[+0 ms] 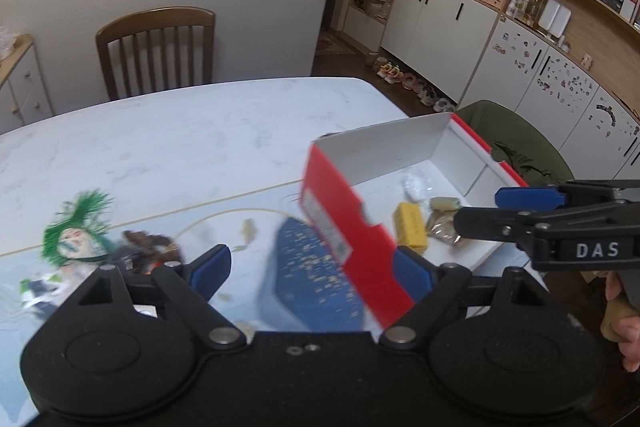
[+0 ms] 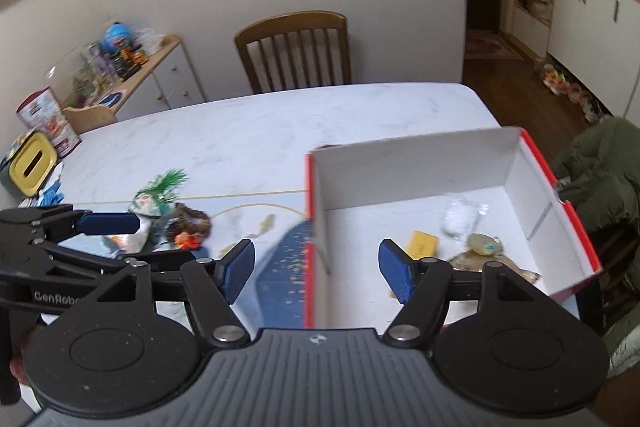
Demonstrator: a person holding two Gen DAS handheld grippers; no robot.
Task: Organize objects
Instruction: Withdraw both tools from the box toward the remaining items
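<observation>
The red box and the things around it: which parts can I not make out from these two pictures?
- Blue thing beside the red box: blurred in both views, partly hidden by the box wall; its kind is unclear.
- Green-haired doll: motion-blurred in the left wrist view, partly behind the left claw in the right wrist view.
- Wrapped items in the box: too blurred to identify.
- Box's near end: hidden behind the right claw body.
</observation>
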